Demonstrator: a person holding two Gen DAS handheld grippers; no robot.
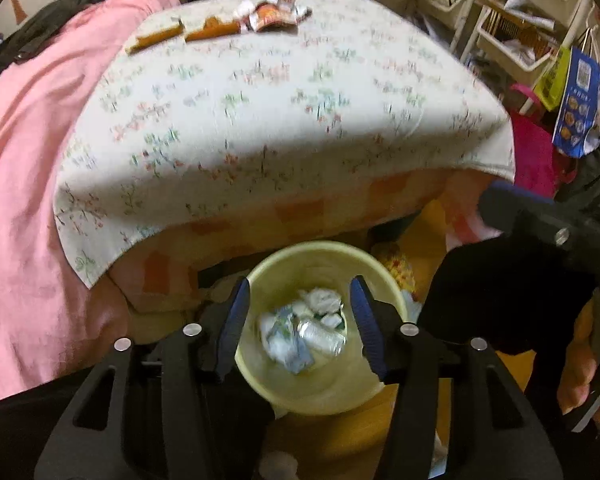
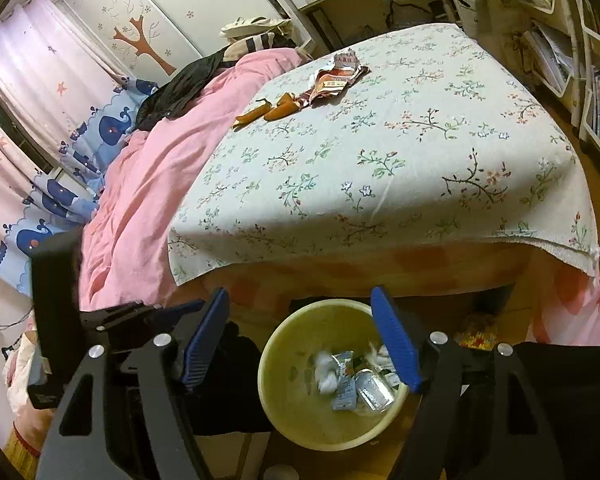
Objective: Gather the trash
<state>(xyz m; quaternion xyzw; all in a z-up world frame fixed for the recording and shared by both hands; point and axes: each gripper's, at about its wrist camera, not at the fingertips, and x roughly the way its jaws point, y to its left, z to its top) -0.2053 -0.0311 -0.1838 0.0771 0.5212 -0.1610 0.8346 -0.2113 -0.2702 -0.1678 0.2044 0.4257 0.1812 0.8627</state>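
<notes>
Both grippers, left gripper (image 1: pixel 300 320) and right gripper (image 2: pixel 312 336), hang with fingers spread and empty over the yellow bin (image 2: pixel 288 408), which already holds crumpled tissues and wrappers (image 2: pixel 356 376). Far ahead of the fingers, torn snack wrappers (image 2: pixel 334 80) and orange peel pieces (image 2: pixel 266 112) lie on the bed (image 2: pixel 380 168). A long reach risks pinching the floral sheet or crowding both grippers together.
</notes>
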